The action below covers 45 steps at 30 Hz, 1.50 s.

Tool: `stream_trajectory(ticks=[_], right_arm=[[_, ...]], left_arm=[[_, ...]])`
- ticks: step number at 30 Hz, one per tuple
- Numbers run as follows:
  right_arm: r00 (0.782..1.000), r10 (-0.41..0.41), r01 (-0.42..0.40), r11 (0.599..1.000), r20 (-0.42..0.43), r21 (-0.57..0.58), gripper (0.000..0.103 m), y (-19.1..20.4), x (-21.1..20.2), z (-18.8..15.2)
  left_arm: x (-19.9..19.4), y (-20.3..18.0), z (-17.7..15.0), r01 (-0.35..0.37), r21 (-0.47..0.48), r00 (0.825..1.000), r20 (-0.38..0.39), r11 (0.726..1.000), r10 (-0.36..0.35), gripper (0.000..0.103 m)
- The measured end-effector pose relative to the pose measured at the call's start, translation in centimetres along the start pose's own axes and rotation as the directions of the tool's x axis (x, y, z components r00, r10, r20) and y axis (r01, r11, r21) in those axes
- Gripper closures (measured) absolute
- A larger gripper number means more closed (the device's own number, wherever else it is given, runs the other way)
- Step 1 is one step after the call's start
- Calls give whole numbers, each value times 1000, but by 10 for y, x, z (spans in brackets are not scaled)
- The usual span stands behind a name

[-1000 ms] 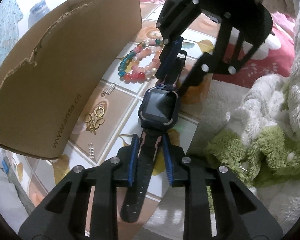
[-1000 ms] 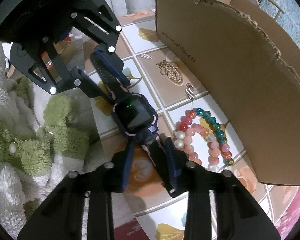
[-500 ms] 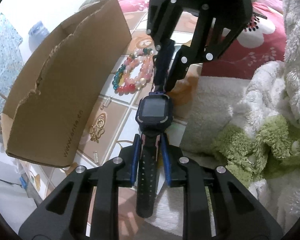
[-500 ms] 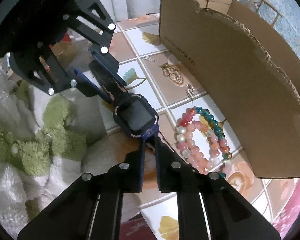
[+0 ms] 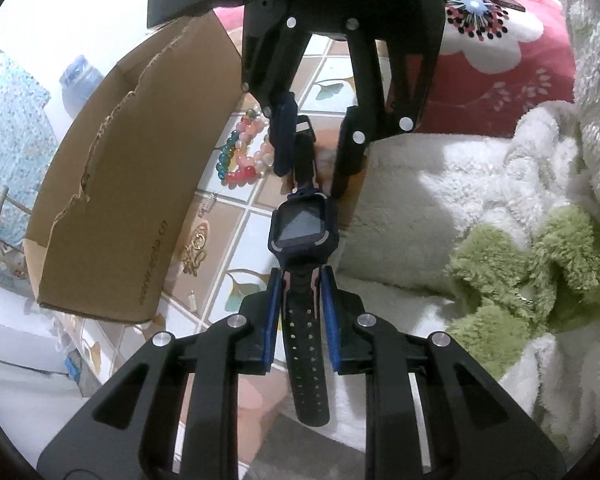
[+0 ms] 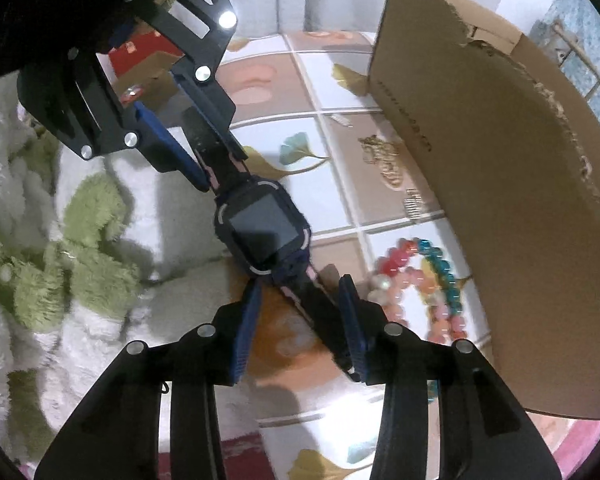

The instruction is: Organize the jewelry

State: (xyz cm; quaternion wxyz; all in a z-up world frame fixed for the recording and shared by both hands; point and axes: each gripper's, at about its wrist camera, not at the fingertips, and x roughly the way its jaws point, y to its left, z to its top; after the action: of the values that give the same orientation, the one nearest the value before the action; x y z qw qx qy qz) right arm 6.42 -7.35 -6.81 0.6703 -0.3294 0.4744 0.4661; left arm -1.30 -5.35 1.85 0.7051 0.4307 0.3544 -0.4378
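Observation:
A dark blue smartwatch [image 5: 303, 232] with a black and pink strap hangs in the air between my two grippers; it also shows in the right wrist view [image 6: 262, 230]. My left gripper [image 5: 300, 284] is shut on the holed end of the strap. My right gripper [image 6: 300, 300] faces it with its jaws apart around the other strap end, which lies loose between them. Bead bracelets [image 5: 242, 160] lie on the tiled cloth by the cardboard box [image 5: 132, 184]. Gold earrings [image 5: 194, 248] lie closer to me along the box.
Small silver charms [image 5: 208, 204] lie on the tiles near the box wall. A white and green plush blanket [image 5: 500, 240] fills the right side. A red flowered cloth [image 5: 496, 60] lies beyond it. The box [image 6: 500, 200] stands at the right in the right wrist view.
My right gripper has opened and let go of the strap end it pinched half a second ago. The watch has risen higher above the tiles with my left gripper still holding it.

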Motion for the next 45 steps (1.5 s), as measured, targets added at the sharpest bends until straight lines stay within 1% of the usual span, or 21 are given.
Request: stream_trajectory(ticks=[5,9,12,13,15,16,19,21,23,24,27,29,31,34,35,37,39,41,42,43,45], right_arm=[[999,-40,40,999,22,-23,63,18,4,1],[988,-138,140,990,64,-13,63,33,6,4],[968,-231,229,973,102,33,63,47,11,5],[957,-261,255,965,123,66,63,52,13,6],[945,-297,282,953,140,112,63,56,14,5],[939,-309,286,946,153,155,63,57,15,5],[931,-315,267,932,183,247,64,55,11,5],[919,-336,266,916,208,301,68,57,5,3],[895,-385,301,894,224,332,72,63,0,3],[888,-399,311,887,227,341,74,64,-2,2],[851,-466,358,852,243,382,78,70,-5,2],[823,-513,399,828,245,394,78,74,-4,5],[789,-561,441,801,250,405,79,79,-7,8],[755,-605,479,772,253,417,79,83,-14,11],[739,-625,497,758,252,422,79,84,-19,12],[701,-667,539,727,251,426,79,85,-31,15],[654,-714,585,687,249,432,79,81,-48,20],[612,-747,616,656,259,437,81,72,-69,26],[593,-761,633,642,263,432,81,68,-78,29],[562,-783,661,620,268,423,82,64,-90,33],[516,-810,705,586,278,398,83,53,-107,41]], left_arm=[[-10,-5,-1,-4,3,1000,-4,1000,4,85],[-13,-4,-1,-4,-17,1000,-2,1000,4,85],[-12,-4,-3,-4,-37,1000,-1,999,4,85],[-12,-4,-3,-2,-45,1000,1,999,2,85],[-13,-4,-5,6,-66,1000,5,998,-6,85],[-14,-4,-6,2,-70,1000,6,998,-1,85],[-17,-3,-10,-12,-92,1000,8,996,13,85],[-23,0,-12,-6,-122,1000,19,992,8,85],[-28,-1,-13,-18,-127,999,27,992,21,85],[-31,-2,-14,-28,-126,999,31,992,33,85],[-40,-4,-12,-53,-125,997,42,991,59,85],[-44,-5,-11,-71,-122,996,46,990,77,85],[-49,-6,-10,-86,-112,994,52,990,92,85],[-60,-7,-5,-109,-89,991,66,990,115,85],[-63,-5,-2,-119,-78,990,72,990,125,85],[-73,-4,6,-146,-58,985,89,988,151,85],[-83,2,13,-172,-50,978,111,984,177,85],[-93,13,22,-202,-60,969,135,977,209,86],[-100,23,29,-214,-66,963,154,975,222,89],[-104,28,32,-228,-68,958,164,971,236,89],[-113,50,43,-293,-79,934,190,953,303,89]])
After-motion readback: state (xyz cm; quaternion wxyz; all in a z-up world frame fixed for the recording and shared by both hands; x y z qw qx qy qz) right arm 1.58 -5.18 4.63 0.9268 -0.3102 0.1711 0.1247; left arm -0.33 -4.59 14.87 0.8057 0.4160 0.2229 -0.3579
